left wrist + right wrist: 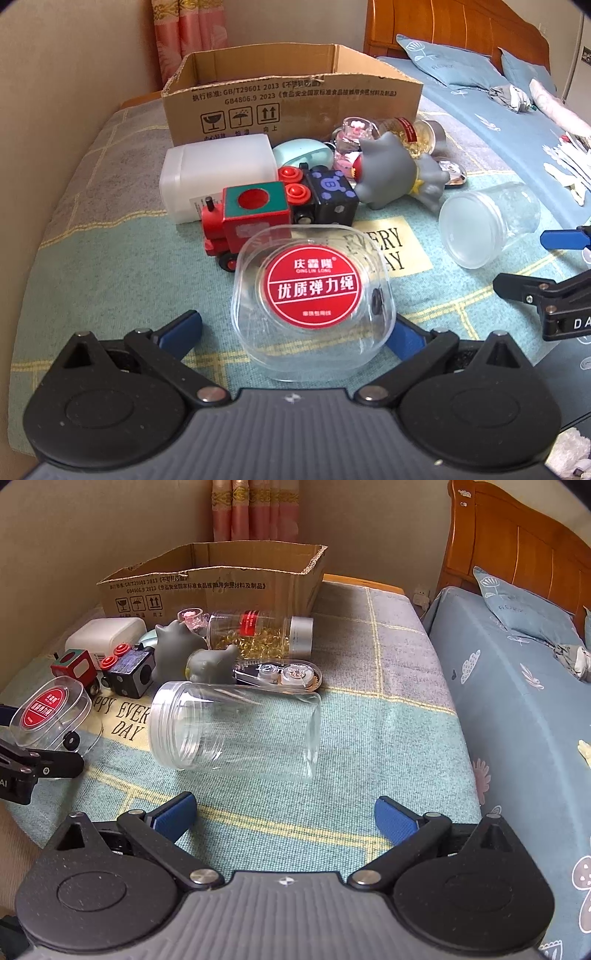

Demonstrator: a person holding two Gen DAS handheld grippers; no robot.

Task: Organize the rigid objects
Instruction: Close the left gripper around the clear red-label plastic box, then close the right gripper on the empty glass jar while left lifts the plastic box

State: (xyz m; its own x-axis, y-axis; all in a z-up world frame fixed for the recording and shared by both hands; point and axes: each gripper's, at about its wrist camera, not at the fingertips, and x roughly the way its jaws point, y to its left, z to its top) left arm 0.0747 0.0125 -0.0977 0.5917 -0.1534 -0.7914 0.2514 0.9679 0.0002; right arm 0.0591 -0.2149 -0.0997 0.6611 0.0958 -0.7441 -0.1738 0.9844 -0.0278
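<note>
A box (291,99) stands at the back of the blanket (110,280). Before it lies a cluster — a tub (218,173) at left, a train (273,210) in front of the tub, a figure (395,173) to the right, a capsule bottle (258,633) behind the figure. Nearest lie a case (314,291) before the train and, to its right, a jar (236,731) on its side.

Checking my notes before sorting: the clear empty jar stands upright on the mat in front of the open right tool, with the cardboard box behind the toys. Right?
Not quite. The clear empty jar lies on its side, as the right wrist view shows. The rest holds: it is in front of the open right tool, and the cardboard box is behind the toys.
</note>
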